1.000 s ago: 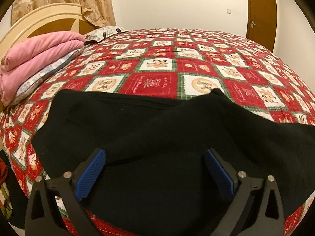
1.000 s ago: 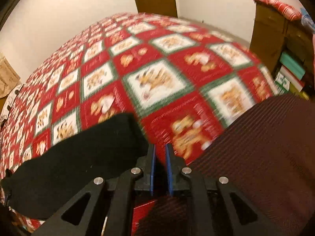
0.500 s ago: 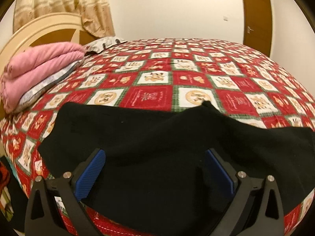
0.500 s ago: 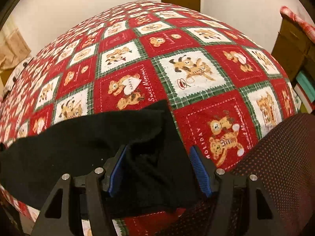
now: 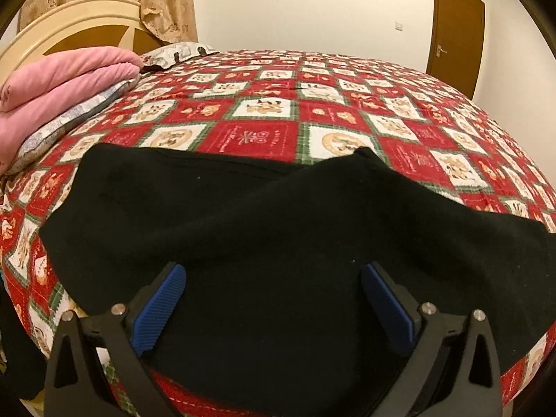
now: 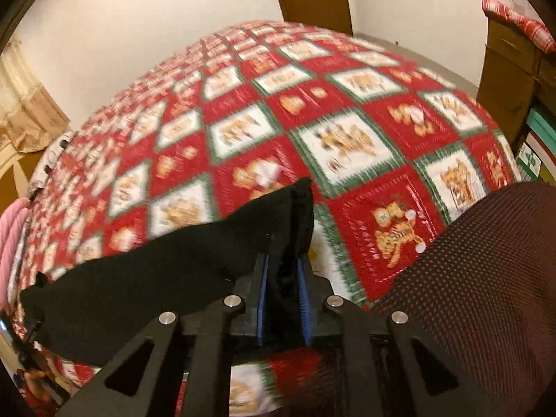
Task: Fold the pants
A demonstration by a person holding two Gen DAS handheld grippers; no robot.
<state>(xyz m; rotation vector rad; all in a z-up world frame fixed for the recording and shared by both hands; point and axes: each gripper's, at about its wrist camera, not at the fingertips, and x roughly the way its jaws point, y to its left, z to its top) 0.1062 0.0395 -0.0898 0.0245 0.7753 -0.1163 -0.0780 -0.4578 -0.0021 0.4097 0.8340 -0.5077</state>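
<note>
Pants (image 5: 278, 229), one black pair, are spread across the lower half of the left wrist view on the red patchwork bedspread (image 5: 264, 135), their long axis running left to right across the frame. In the right wrist view, one end of the pants (image 6: 194, 253) is bunched between the blue pads of the right gripper (image 6: 282, 278), whose jaws are closing on the cloth; the rest trails away to the lower left of that frame. The left gripper (image 5: 272, 292) is held spread wide above the middle of the pants, nothing pinched. The right hand is judged better placed to carry its end leftward along the long axis. One folded pink blanket (image 5: 66, 76) is seen at upper left, one brown door (image 5: 455, 24) at upper right.
</note>
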